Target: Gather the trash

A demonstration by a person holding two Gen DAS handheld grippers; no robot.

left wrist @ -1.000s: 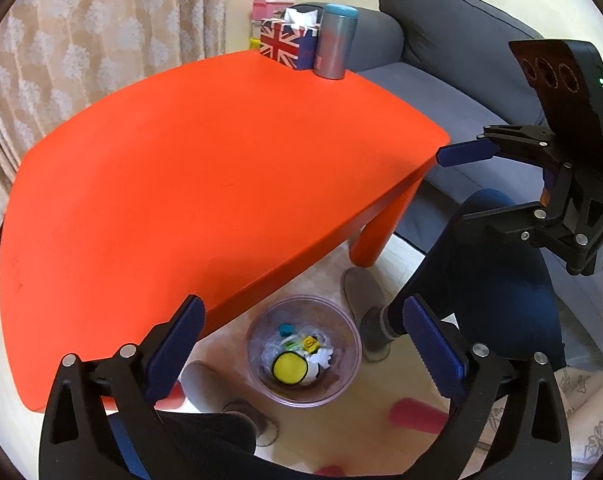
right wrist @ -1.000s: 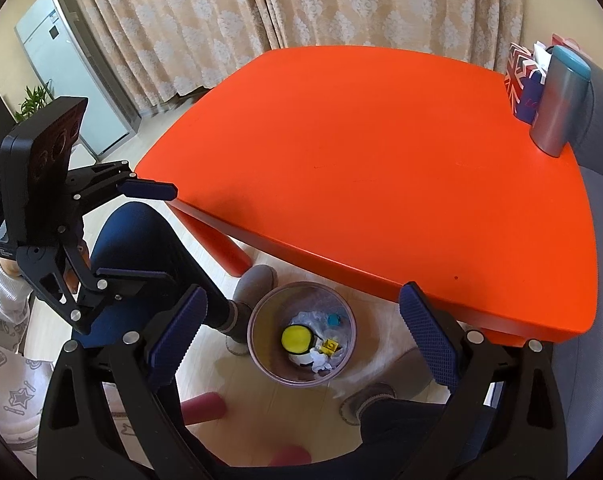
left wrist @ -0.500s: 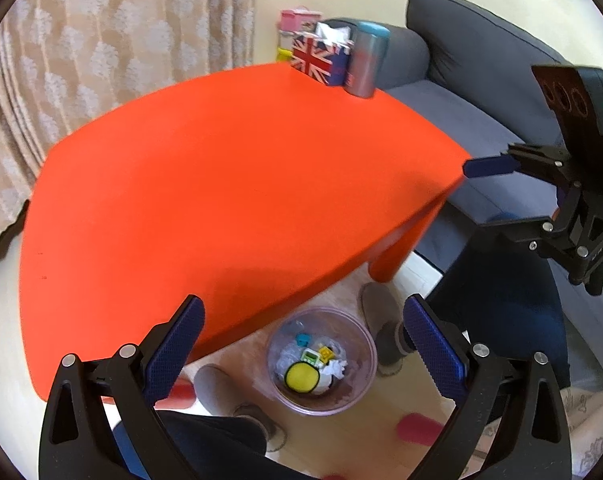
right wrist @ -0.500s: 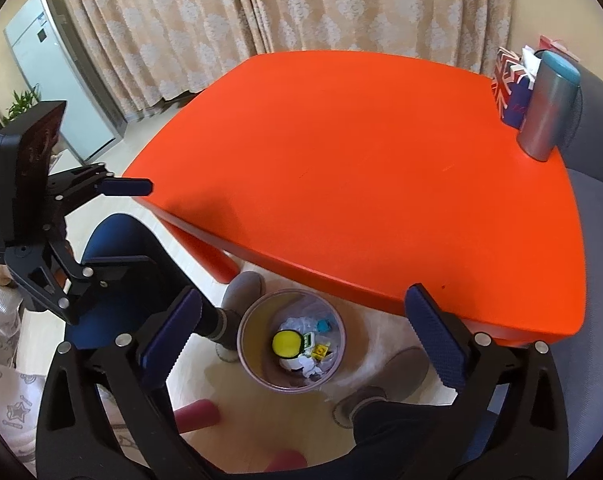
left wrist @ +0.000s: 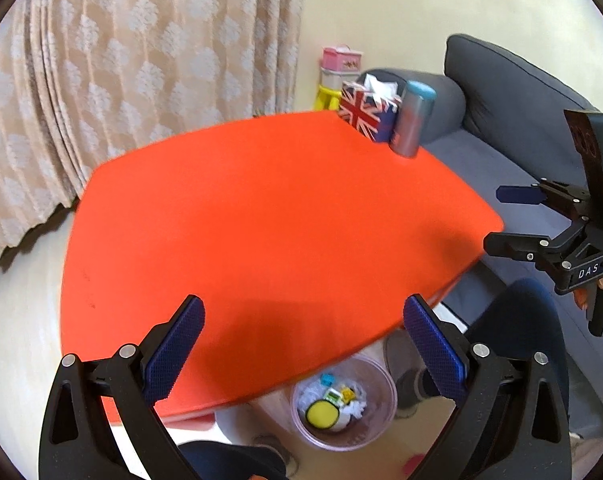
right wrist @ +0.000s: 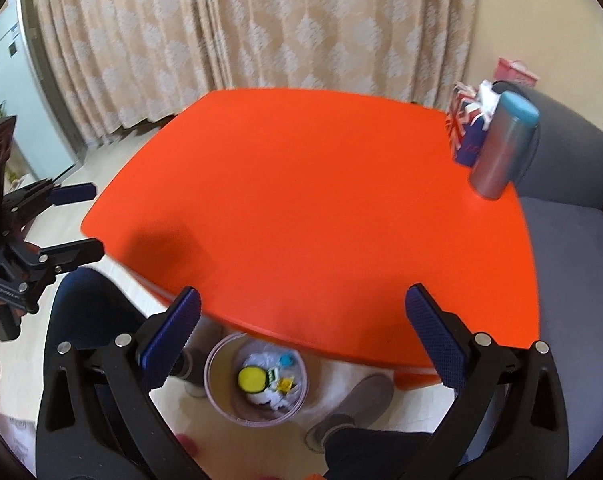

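Both your grippers have lifted and tilted up since a second ago, so the bin now sits low in view, half under the table edge. Your left gripper and right gripper hover level, jaws wide, empty. That bin stands upright, mouth up, trash inside, between your slippers; tissue box and flask stand at the far corner

- The left gripper fills the bottom of the frame, its blue pads spread wide with nothing between them.
- An orange table spans the centre.
- A bin of trash sits lower centre, under the table edge.
- The right gripper stands open at right.
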